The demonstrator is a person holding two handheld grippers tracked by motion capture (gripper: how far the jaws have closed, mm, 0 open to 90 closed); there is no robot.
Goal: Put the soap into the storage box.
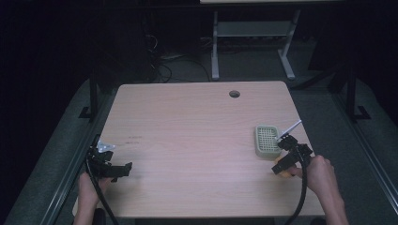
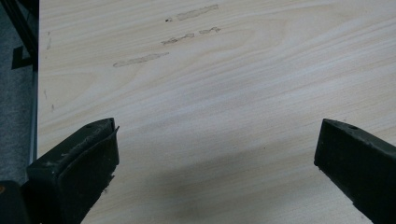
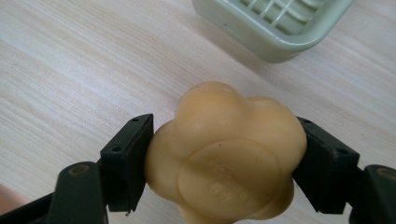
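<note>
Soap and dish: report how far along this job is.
Done: the right gripper has its jaws shut on the yellow flower-shaped soap. In hand: the soap is held close beside the green soap dish, not in it. Left, probably: setting it on the dish's empty grid. The left gripper is open above bare table.

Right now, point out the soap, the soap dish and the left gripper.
soap (image 3: 224,154): right gripper view, its embossed front face.
soap dish (image 1: 266,140): high view, its slotted top.
left gripper (image 2: 215,172): left gripper view, midway between its parted jaws.
</note>
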